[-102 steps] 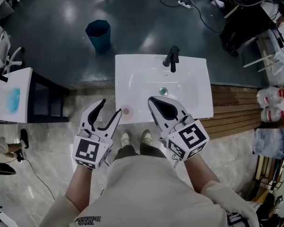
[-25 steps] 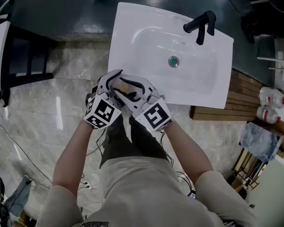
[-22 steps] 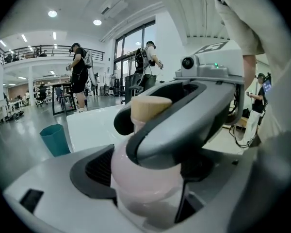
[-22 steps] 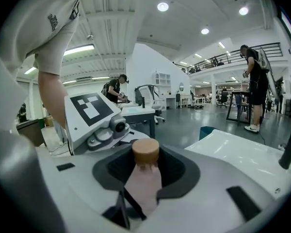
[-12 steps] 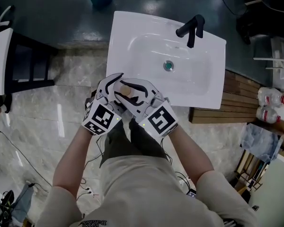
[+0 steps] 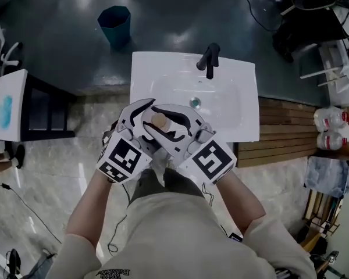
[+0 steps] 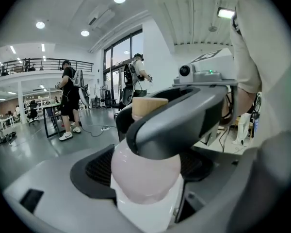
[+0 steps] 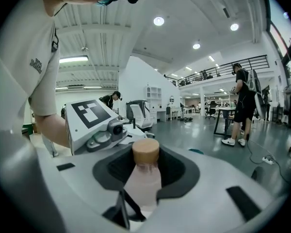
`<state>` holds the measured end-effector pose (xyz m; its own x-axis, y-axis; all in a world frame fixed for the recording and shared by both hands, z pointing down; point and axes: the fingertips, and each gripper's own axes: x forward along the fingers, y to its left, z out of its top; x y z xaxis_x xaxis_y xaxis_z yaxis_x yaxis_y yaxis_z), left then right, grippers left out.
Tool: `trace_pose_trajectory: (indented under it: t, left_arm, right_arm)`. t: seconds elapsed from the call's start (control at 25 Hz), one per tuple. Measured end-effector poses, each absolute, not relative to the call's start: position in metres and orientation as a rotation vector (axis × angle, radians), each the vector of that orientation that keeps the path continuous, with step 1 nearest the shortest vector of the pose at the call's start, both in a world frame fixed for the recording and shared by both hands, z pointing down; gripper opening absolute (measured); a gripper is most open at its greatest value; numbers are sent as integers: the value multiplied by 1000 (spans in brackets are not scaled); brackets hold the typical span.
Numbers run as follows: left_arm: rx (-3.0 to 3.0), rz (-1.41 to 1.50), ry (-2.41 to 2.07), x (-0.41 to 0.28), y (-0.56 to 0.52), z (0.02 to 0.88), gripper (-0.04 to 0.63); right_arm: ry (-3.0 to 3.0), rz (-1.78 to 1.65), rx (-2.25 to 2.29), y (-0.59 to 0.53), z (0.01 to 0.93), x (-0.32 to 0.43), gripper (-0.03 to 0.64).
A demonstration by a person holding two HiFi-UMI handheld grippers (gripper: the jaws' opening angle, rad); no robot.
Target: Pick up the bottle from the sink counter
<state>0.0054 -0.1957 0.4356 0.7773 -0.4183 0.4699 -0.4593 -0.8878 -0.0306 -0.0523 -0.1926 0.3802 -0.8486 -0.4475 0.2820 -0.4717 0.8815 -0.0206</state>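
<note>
A pale pink bottle with a tan cap (image 6: 158, 120) and a white label is held upright above the front left of the white sink counter (image 6: 244, 127). My left gripper (image 6: 144, 113) and right gripper (image 6: 166, 121) both close around it from opposite sides. In the left gripper view the bottle (image 7: 144, 171) fills the space between the jaws, and a dark jaw of the right gripper (image 7: 184, 118) crosses in front of it. In the right gripper view the bottle (image 8: 144, 178) stands between the jaws, with the left gripper's marker cube (image 8: 91, 115) behind it.
A black faucet (image 6: 209, 57) stands at the back of the basin, whose drain (image 6: 194, 102) lies in the middle. A teal bin (image 6: 117, 26) is on the floor beyond. Wooden decking (image 6: 285, 127) and plastic jugs (image 6: 331, 121) lie right. A white table (image 6: 6, 112) stands left.
Four seconds ago both grippers stood open in front of the counter, with the bottle standing on it. Over the last second both stay closed round the bottle, which now looks nearer the camera.
</note>
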Motion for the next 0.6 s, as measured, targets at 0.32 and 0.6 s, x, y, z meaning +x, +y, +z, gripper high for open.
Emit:
trace_pose_trajectory:
  t: [0.32, 0.6]
  left_arm:
    - [2933, 696, -633, 21, -167, 370, 380]
    - [2922, 752, -604, 15, -141, 375, 380]
  right_arm:
    - [-2787, 200, 765, -169, 316, -34, 112]
    - [-2798, 244, 728, -144, 320, -38, 112]
